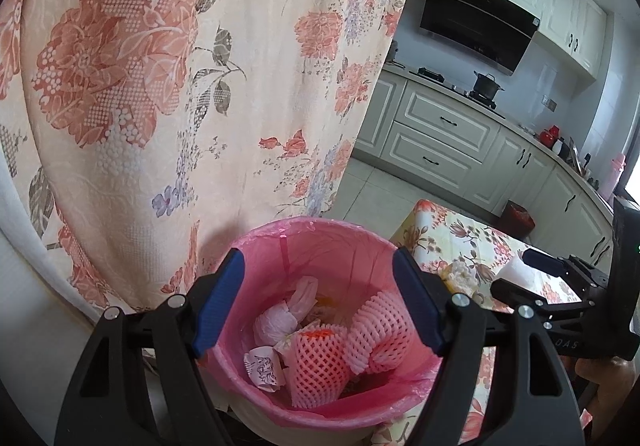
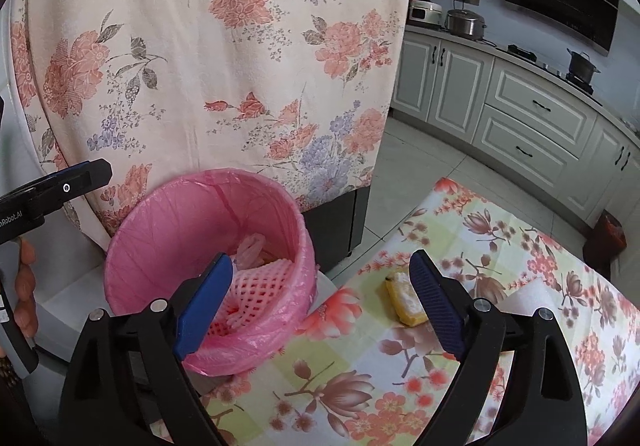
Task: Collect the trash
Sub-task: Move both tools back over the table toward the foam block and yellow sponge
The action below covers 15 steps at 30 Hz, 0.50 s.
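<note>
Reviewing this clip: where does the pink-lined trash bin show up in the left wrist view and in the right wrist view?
Left wrist: pink-lined trash bin at bottom centre, framed between the left gripper's fingers.
Right wrist: bin at lower left, beside the floral tablecloth.
Shared landmark: the pink foam fruit net lying inside the bin.

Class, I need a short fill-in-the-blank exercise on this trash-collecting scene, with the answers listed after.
1. The round bin is lined with a ___ plastic bag.
2. The pink foam fruit nets lie ___ the bin.
3. The yellow scrap lies on the ___ tablecloth.
4. The right gripper holds ___.

Answers: pink; inside; floral; nothing
</note>
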Each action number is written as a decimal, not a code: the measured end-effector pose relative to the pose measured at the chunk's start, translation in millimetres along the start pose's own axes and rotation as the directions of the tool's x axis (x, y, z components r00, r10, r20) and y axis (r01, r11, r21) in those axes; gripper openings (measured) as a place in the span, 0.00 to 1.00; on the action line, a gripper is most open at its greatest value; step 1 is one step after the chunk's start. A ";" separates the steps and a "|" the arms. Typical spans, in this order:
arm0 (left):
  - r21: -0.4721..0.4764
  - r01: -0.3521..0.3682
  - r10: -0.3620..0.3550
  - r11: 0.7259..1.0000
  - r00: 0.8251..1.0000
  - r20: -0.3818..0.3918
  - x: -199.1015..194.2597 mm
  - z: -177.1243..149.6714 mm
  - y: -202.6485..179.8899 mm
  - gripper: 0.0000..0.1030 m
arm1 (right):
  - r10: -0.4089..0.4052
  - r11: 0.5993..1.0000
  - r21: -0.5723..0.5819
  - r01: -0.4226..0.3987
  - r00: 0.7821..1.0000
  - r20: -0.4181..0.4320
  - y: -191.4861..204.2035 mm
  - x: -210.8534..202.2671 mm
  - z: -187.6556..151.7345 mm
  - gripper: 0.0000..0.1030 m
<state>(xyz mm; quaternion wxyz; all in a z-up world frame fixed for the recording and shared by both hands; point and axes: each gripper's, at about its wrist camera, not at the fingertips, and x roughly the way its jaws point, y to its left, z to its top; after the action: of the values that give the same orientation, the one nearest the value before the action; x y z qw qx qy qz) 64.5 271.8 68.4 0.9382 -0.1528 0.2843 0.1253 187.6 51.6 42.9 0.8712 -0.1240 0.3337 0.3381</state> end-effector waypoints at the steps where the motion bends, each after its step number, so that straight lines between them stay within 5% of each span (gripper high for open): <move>1: 0.004 0.002 -0.002 1.000 1.000 0.000 0.3 0.2 -3.6 0.71 | -0.009 1.000 0.007 0.009 1.000 0.002 -6.2 -2.5 -2.2 0.82; 15: 0.081 0.043 -0.041 0.996 0.999 -0.027 13.5 -2.1 -58.7 0.71 | -0.115 0.987 0.111 0.115 0.993 -0.003 -95.8 -30.2 -36.3 0.82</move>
<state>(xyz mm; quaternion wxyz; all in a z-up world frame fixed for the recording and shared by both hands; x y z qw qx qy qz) 93.2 218.9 71.6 0.9424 -0.1220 0.2976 0.0919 217.2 -50.8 35.0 0.8953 -0.0940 0.3428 0.2684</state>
